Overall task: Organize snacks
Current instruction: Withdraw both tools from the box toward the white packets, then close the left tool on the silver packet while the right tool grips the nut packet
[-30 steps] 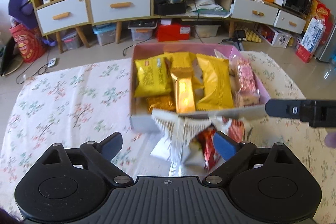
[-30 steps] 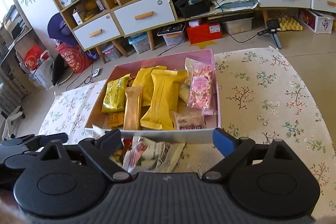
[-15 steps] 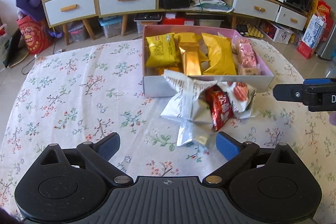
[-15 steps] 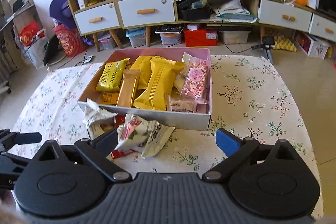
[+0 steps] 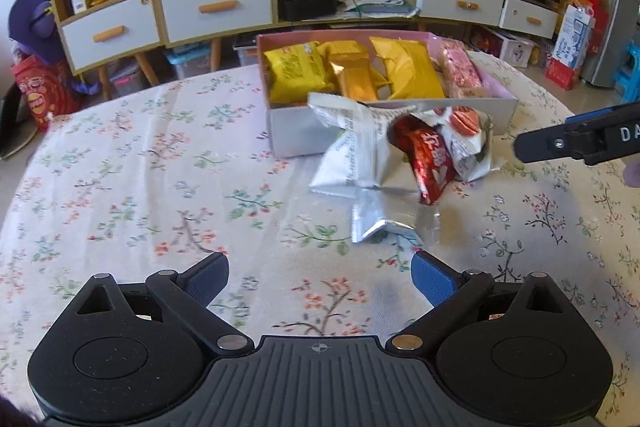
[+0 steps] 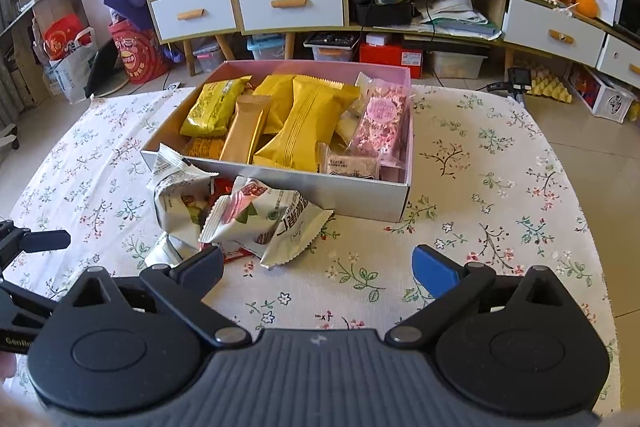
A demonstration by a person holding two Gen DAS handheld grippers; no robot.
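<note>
1. The pink box (image 6: pixel 402 201) sits mid-frame on the floral desk (image 6: pixel 480 187), already packed with yellow packets (image 6: pixel 304 123).
2. Loose snack packets (image 6: pixel 240 219) lie heaped against its near wall, awaiting sorting.
3. The left gripper (image 5: pixel 320 277) and right gripper (image 6: pixel 318 269) hover with jaws wide and empty, ready to pick.

the red packet (image 6: pixel 224 189) lies mostly hidden under white packets (image 6: pixel 256 223).
</note>
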